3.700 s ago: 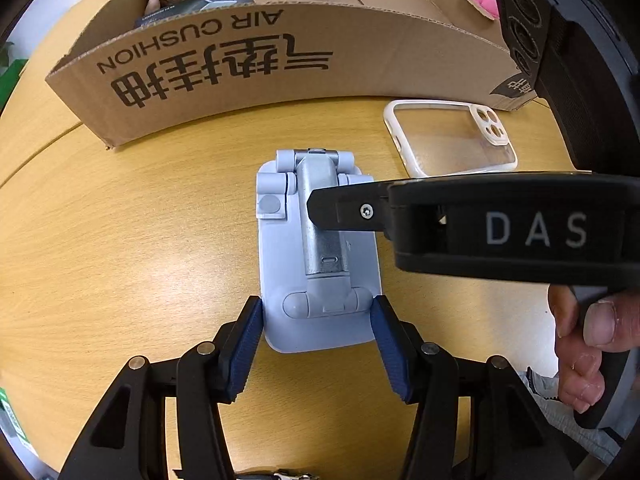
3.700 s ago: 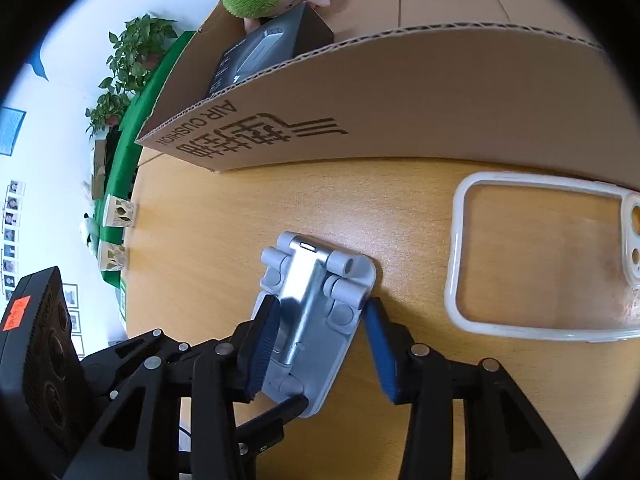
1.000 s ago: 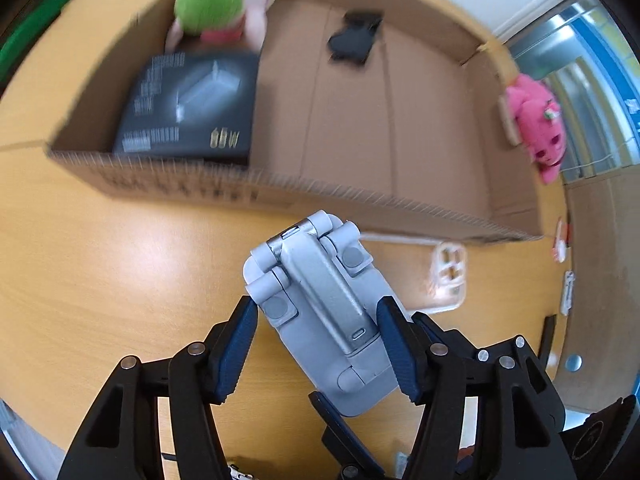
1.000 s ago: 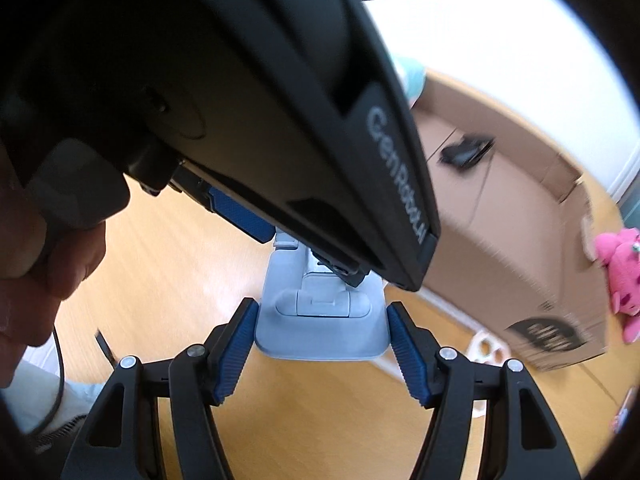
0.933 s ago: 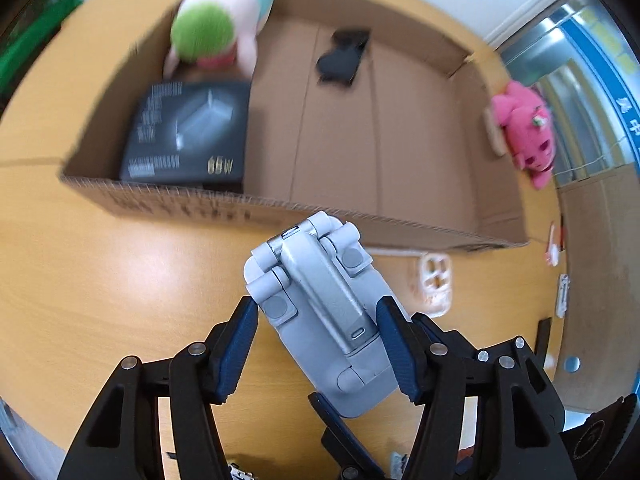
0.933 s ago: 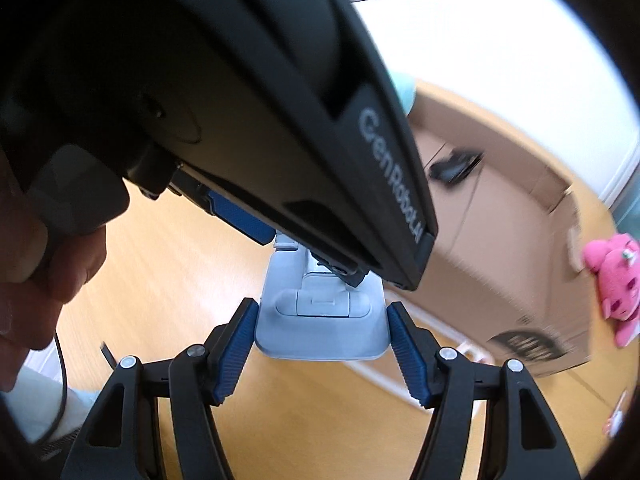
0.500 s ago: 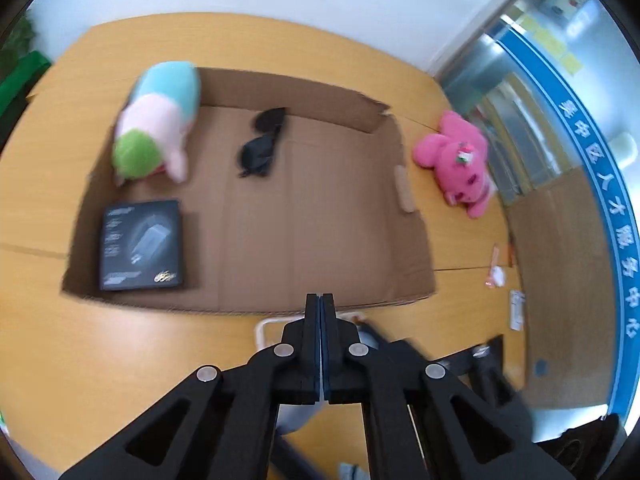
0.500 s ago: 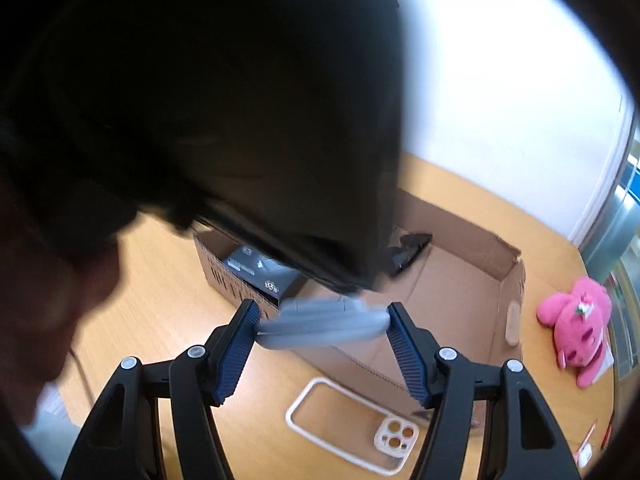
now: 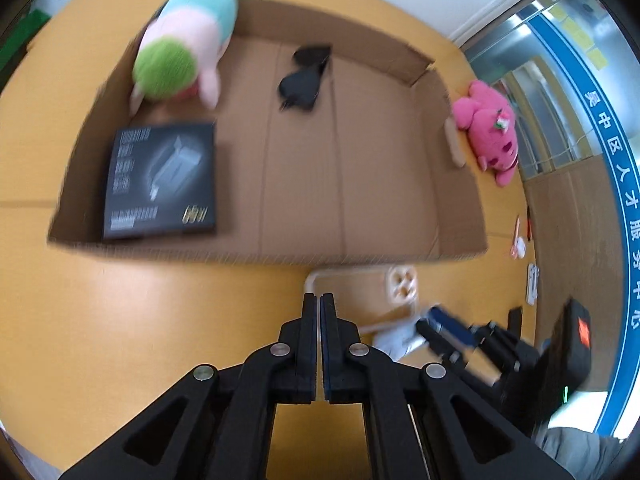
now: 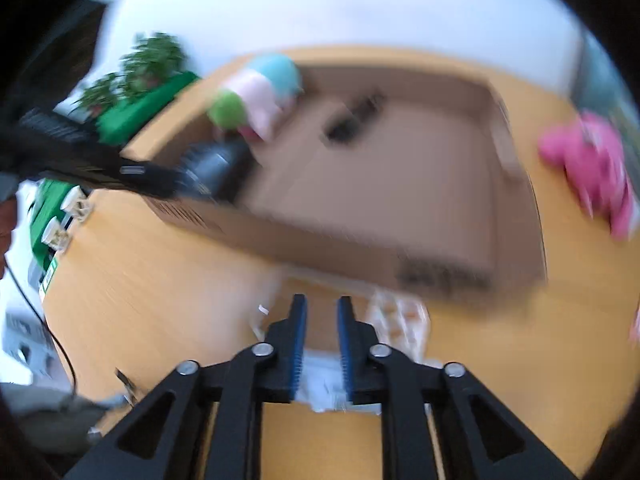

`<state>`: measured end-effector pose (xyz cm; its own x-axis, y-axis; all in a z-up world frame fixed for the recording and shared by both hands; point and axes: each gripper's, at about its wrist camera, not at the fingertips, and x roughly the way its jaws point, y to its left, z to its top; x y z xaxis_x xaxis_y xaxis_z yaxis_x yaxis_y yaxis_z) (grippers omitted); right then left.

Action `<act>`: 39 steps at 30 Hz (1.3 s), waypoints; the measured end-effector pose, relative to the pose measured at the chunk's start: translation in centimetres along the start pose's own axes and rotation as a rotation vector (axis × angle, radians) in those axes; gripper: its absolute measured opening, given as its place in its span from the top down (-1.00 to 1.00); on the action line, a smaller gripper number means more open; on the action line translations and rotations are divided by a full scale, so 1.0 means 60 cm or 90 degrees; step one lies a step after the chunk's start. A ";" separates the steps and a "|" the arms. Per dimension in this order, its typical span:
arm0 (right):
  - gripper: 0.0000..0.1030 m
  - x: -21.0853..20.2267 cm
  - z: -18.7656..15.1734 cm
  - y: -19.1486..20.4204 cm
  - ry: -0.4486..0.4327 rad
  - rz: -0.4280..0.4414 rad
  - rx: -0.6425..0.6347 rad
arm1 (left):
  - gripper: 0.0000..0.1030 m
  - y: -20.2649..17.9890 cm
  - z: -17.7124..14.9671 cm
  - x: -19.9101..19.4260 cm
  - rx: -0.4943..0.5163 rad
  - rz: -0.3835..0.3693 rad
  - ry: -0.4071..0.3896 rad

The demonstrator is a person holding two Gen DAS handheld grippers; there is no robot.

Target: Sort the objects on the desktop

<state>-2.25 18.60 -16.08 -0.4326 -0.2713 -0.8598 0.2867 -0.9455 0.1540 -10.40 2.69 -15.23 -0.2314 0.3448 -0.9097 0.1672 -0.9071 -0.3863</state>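
My left gripper [image 9: 319,300] is shut with nothing in it, hanging over the table in front of the cardboard box [image 9: 256,258]. To its lower right, my right gripper [image 9: 430,320] hovers by the pale grey phone stand [image 9: 394,340], which rests near the white phone case [image 9: 360,280]. In the blurred right wrist view my right gripper [image 10: 322,308] is closing. A narrow gap remains, and only table shows between the pads. The phone stand [image 10: 324,388] appears low behind the fingers, and the phone case [image 10: 396,316] is just ahead.
The box holds a black carton [image 9: 160,180], a green, pink and blue plush [image 9: 180,52] and black sunglasses [image 9: 302,76]. A pink plush [image 9: 490,132] lies outside its right wall. Small items [image 9: 520,240] sit at the table's right edge. Plants and a green surface [image 10: 132,116] stand far left.
My left gripper let go of the phone stand, shut and drew back. The right gripper held the stand across its jaws half a second ago; its jaws are now much narrower and the stand sits lower.
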 end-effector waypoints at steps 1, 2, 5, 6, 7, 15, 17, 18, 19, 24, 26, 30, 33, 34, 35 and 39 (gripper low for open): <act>0.39 0.001 -0.012 -0.015 0.015 -0.004 0.015 | 0.98 0.009 -0.007 0.007 -0.005 -0.003 0.012; 0.26 0.006 -0.027 -0.032 0.036 -0.004 0.035 | 0.92 0.019 -0.016 0.019 -0.010 -0.010 0.029; 0.05 -0.004 -0.048 -0.082 0.067 -0.016 0.071 | 0.49 0.028 -0.033 0.047 -0.004 -0.027 0.063; -0.07 0.007 -0.047 -0.115 0.075 -0.024 0.083 | 0.40 0.027 -0.036 0.055 0.001 -0.032 0.071; -0.11 0.013 -0.050 -0.144 0.082 -0.032 0.098 | 0.39 0.025 -0.040 0.064 0.007 -0.039 0.081; -0.16 0.038 -0.111 -0.203 0.147 0.008 0.080 | -0.26 -0.035 -0.085 0.173 0.048 -0.124 0.206; -0.16 0.050 -0.114 -0.191 0.148 0.033 0.057 | -0.26 -0.044 -0.098 0.202 0.029 -0.137 0.230; -0.16 0.058 -0.114 -0.190 0.149 0.042 0.054 | -0.26 -0.053 -0.105 0.214 0.023 -0.146 0.238; -0.19 0.066 -0.116 -0.191 0.151 0.047 0.052 | -0.26 -0.061 -0.110 0.221 0.023 -0.154 0.241; -0.25 0.068 -0.117 -0.175 0.122 0.035 -0.042 | -0.24 -0.108 -0.130 0.251 0.041 -0.172 0.225; -0.12 0.062 -0.128 -0.171 0.110 0.037 -0.055 | -0.26 -0.125 -0.135 0.255 0.049 -0.172 0.208; 0.08 0.052 -0.141 -0.169 0.099 0.046 -0.027 | 0.07 -0.133 -0.145 0.254 0.054 -0.133 0.171; 0.16 0.044 -0.151 -0.169 0.091 0.041 -0.002 | 0.33 -0.118 -0.145 0.254 0.029 -0.129 0.163; 0.20 0.041 -0.156 -0.171 0.090 0.043 0.009 | 0.33 -0.119 -0.146 0.254 0.032 -0.126 0.161; 0.20 0.037 -0.162 -0.172 0.092 0.047 0.021 | 0.32 -0.125 -0.146 0.254 0.043 -0.118 0.160; 0.22 0.027 -0.177 -0.168 0.095 0.042 0.043 | 0.32 -0.145 -0.153 0.250 0.064 -0.088 0.146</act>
<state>3.22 29.58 -24.18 -0.2818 -0.3087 -0.9085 0.2504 -0.9377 0.2409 -6.54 17.99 -26.92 -0.0204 0.5016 -0.8649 0.0501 -0.8635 -0.5019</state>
